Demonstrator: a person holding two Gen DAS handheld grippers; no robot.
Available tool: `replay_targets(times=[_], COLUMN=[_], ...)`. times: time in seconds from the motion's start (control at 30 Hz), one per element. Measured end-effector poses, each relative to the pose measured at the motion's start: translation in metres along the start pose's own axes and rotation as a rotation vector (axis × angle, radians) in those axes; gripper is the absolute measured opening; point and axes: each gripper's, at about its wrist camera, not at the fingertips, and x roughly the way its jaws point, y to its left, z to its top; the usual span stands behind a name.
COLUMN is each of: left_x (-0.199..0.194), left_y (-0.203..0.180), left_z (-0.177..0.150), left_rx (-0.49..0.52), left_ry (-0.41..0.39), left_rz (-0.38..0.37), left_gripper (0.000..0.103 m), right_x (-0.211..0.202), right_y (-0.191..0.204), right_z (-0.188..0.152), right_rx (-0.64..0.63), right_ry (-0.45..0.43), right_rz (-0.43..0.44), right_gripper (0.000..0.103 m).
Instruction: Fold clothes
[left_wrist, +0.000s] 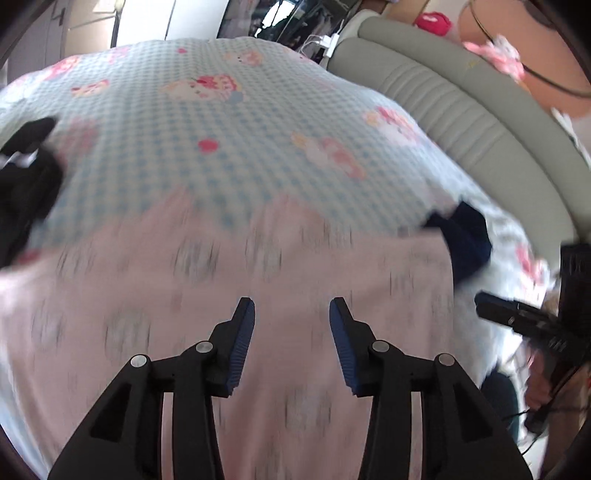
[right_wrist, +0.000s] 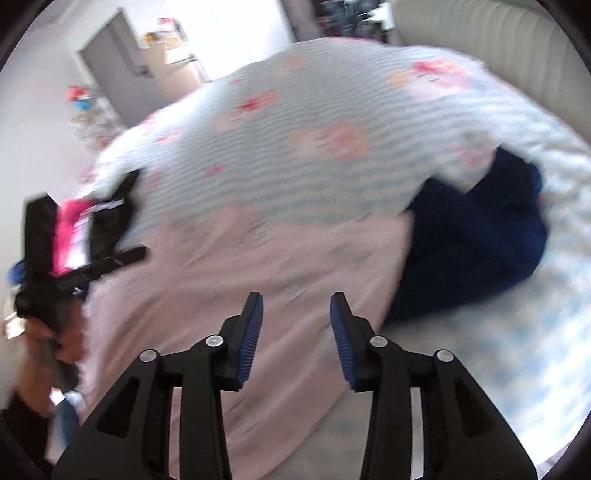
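A pale pink patterned garment (left_wrist: 229, 295) lies spread flat on the bed; it also shows in the right wrist view (right_wrist: 258, 266). My left gripper (left_wrist: 291, 314) hangs above its middle, open and empty. My right gripper (right_wrist: 297, 308) is above the garment's right part, open and empty. A dark navy garment (right_wrist: 476, 236) lies crumpled just right of the pink one and shows in the left wrist view (left_wrist: 461, 236). The left gripper's body (right_wrist: 74, 236) shows at the left of the right wrist view. Both views are blurred.
The bed has a blue-checked cover (left_wrist: 229, 122) with pink cartoon prints. A black garment (left_wrist: 26, 177) lies at the bed's left edge. A grey padded headboard (left_wrist: 461, 99) runs along the right. The right gripper's body (left_wrist: 528, 325) shows at the right edge.
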Motion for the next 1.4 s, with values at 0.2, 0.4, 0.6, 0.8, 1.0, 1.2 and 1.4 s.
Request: replay_targets(times=[0.2, 0.4, 0.6, 0.8, 1.0, 1.2, 1.4], left_x=[-0.030, -0.022, -0.028, -0.059, -0.084, -0.059, -0.076], left_y=[-0.003, 0.005, 0.004, 0.018, 0.037, 0.047, 0.064], left_z=[-0.097, -0.125, -0.133, -0.151, -0.147, -0.150, -0.176], left_rx=[-0.024, -0.063, -0.101, -0.148, -0.221, -0.251, -0.289], left_ry=[0.027, 0.135, 0.158, 0.128, 0.017, 0.114, 0.143], left_rz=[0.125, 0.186, 0.189, 0.109, 0.063, 0.142, 0.129], left_gripper=[0.052, 0.052, 0.050, 0.050, 0.050, 0.050, 0.047], right_x=[0.015, 0.038, 0.050, 0.038, 0.013, 0.038, 0.039], right_y=[0.053, 0.065, 0.081, 0.058, 0.046, 0.050, 0.041], right_z=[-0.093, -0.146, -0.146, -0.149, -0.139, -0.128, -0.136], right_rx=[-0.038, 0.052, -0.036, 0.050, 0.054, 0.042, 0.018], right_ry=[0.167, 0.220, 0.235, 0.236, 0.174, 0.209, 0.243], right_rz=[0.175, 0.119, 0.038, 0.035, 0.024, -0.018, -0.076], right_gripper=[0.042, 0.053, 0.066, 0.063, 0.061, 0.061, 0.060])
